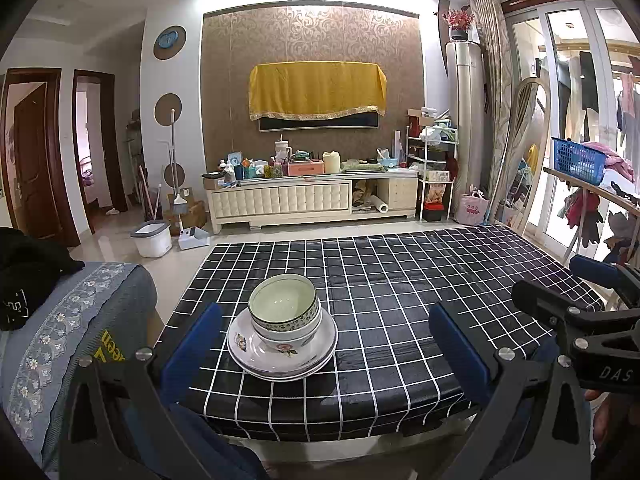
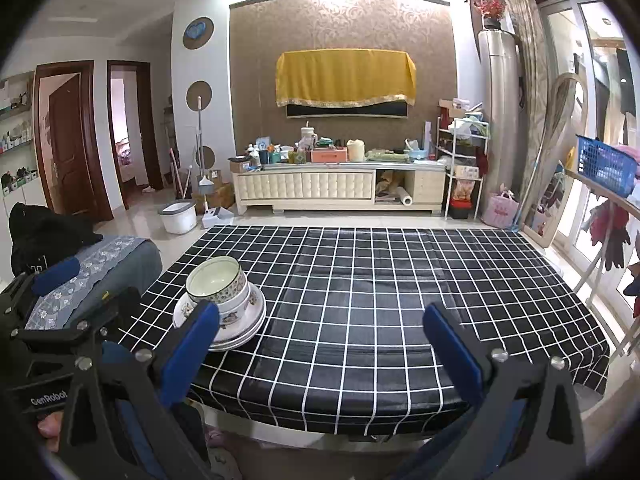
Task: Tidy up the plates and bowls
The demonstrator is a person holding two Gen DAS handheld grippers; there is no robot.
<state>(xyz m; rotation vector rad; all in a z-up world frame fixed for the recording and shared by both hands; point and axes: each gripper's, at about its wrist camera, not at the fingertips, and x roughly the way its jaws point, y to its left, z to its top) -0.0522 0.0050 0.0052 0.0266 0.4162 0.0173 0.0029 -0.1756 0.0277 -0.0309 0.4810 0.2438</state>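
The left wrist view is showing the right gripper (image 1: 600, 300) entering from beyond its right jaw, with "DAS" lettering on its body; the right wrist view is showing the left gripper (image 2: 60, 292) beyond its left jaw, a "GenRobot" label and a fingertip (image 2: 48, 428) of the person curling under the handle. The right wrist view is also taking in wall shelves by the doors, which the left view is missing.

One stack of dishes is sitting on the worktop (image 1: 400, 280) with its black-and-white checked cover: two bowls (image 1: 285, 312), the green-rimmed one nested in a white flowered one, are resting on plates (image 1: 280, 360), at least two by their rims, though the exact number is unclear.

The left gripper (image 1: 326, 344) is hovering low at the near edge of the worktop, level and pointing forward, its jaws spread wide and gripping nothing; the stack is lying between them, closer to the left jaw. The right gripper (image 2: 320, 340) is hovering alongside, jaws equally wide and empty; from there the stack (image 2: 224, 300) is lying just behind the left jaw, partly hidden by its blue pad.
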